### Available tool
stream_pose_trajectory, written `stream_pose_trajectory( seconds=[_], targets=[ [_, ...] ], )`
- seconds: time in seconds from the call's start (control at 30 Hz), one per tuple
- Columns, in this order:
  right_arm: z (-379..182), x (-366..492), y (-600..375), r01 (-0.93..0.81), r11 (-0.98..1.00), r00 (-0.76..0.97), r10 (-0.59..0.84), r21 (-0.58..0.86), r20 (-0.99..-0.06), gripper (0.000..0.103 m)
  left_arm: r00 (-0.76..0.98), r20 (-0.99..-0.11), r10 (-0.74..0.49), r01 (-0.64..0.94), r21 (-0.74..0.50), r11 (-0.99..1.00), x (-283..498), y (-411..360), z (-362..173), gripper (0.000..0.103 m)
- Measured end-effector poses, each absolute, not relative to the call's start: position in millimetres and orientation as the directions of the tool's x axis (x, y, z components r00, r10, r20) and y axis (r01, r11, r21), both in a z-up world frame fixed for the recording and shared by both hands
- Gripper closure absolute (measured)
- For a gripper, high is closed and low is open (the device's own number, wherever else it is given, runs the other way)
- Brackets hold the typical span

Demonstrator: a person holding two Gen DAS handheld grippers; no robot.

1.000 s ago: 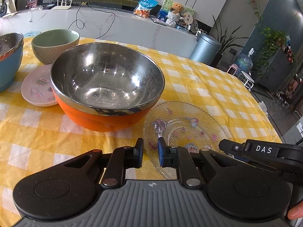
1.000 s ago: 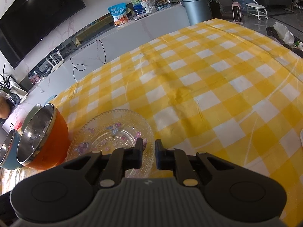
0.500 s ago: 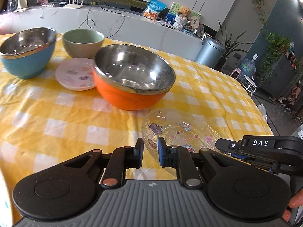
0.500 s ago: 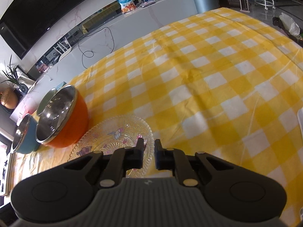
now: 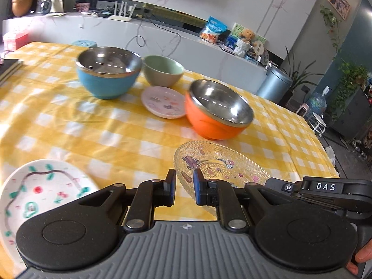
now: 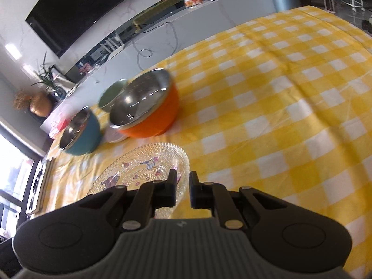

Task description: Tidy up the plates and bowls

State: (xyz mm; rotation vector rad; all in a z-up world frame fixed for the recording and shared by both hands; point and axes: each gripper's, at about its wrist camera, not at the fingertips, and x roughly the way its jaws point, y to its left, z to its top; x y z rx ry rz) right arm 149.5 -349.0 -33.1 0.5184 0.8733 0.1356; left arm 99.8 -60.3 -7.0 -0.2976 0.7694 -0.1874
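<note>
Going left to right across the yellow checked tablecloth [image 5: 111, 137]: a white painted plate [image 5: 44, 193] is lying at the near left edge; a blue bowl [image 5: 108, 74], a green bowl [image 5: 162, 69] and a small pink plate [image 5: 164, 102] are sitting further back; an orange bowl [image 5: 218, 111] is standing just behind a clear glass plate [image 5: 218, 162]. The left gripper [image 5: 183, 187] is hovering with its jaws nearly together, pinching nothing, the glass plate's near-left rim showing just beyond and to the right of its tips; the right gripper [image 6: 182, 189] is likewise almost closed and empty, that same plate [image 6: 144, 169] lying just ahead and to its left. Judging from this, the glass plate is sitting between the two tools, round with no long axis, and either hand is looking about equally near; the jaws would need spreading before taking its rim.
</note>
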Motion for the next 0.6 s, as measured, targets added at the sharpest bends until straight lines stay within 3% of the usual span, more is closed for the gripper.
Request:
stream_pose_trajectory(
  seconds=[0.6],
  targets=[
    [-30.1,137.1,-207.6,-0.161,0.858,0.556,0.488,0.488,-0.673,0.095,0.729,-0.675,-0.114,-0.172,-0.342,0.924,48.3,73.5,-11.0,0.086]
  ],
)
